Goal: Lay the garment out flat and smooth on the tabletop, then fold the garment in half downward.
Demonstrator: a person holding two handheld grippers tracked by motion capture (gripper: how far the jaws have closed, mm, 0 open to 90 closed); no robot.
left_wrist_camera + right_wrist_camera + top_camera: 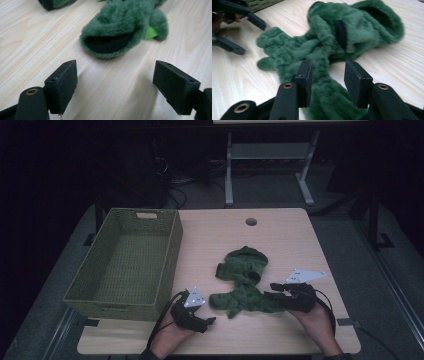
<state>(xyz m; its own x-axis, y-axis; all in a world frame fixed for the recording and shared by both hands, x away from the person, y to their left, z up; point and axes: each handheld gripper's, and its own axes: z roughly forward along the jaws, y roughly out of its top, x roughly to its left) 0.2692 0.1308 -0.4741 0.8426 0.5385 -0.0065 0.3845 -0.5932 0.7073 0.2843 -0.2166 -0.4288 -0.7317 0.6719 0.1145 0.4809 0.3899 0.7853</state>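
Left gripper (115,85) fingers apart; green lining (150,33) (tag, perhaps) shows.

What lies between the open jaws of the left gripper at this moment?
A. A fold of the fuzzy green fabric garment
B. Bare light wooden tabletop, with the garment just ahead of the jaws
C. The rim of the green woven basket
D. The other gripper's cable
B: in the left gripper view the left gripper stands wide open over the bare light wooden tabletop, and the fuzzy green fabric garment lies beyond the jaw tips, untouched.
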